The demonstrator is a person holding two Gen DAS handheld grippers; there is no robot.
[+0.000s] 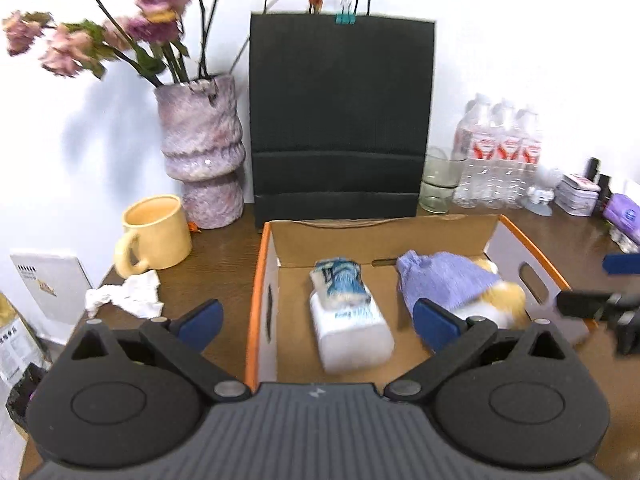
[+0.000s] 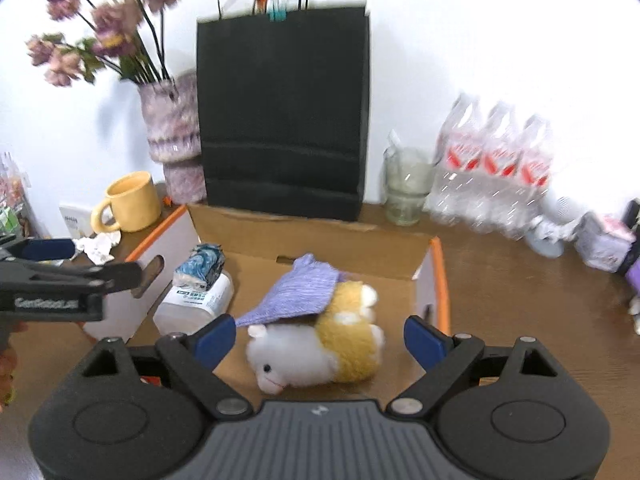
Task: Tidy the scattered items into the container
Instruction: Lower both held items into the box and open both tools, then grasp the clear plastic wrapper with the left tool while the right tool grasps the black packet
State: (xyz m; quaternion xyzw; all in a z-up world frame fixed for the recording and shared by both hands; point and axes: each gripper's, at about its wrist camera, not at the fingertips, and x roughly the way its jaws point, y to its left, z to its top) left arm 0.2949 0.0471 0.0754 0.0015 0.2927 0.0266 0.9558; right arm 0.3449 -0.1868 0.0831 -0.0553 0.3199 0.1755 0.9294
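An open cardboard box (image 1: 262, 280) (image 2: 436, 280) with orange edges stands on the brown table. Inside lie a white bottle (image 1: 352, 332) (image 2: 192, 304) with a blue patterned packet (image 1: 340, 280) (image 2: 200, 266) on it, a purple knitted cloth (image 1: 444, 280) (image 2: 300, 292) and a white and yellow plush toy (image 1: 508, 300) (image 2: 320, 344) partly under the cloth. My left gripper (image 1: 320, 320) is open and empty above the box's near left edge. My right gripper (image 2: 320, 338) is open and empty, its fingers on either side of the plush toy, above it.
A crumpled white tissue (image 1: 128, 294) (image 2: 98, 246) lies on the table left of the box. A yellow mug (image 1: 154, 232), a vase of flowers (image 1: 204, 152), a black paper bag (image 1: 340, 120), a glass (image 1: 438, 180) and packed water bottles (image 1: 500, 156) stand behind.
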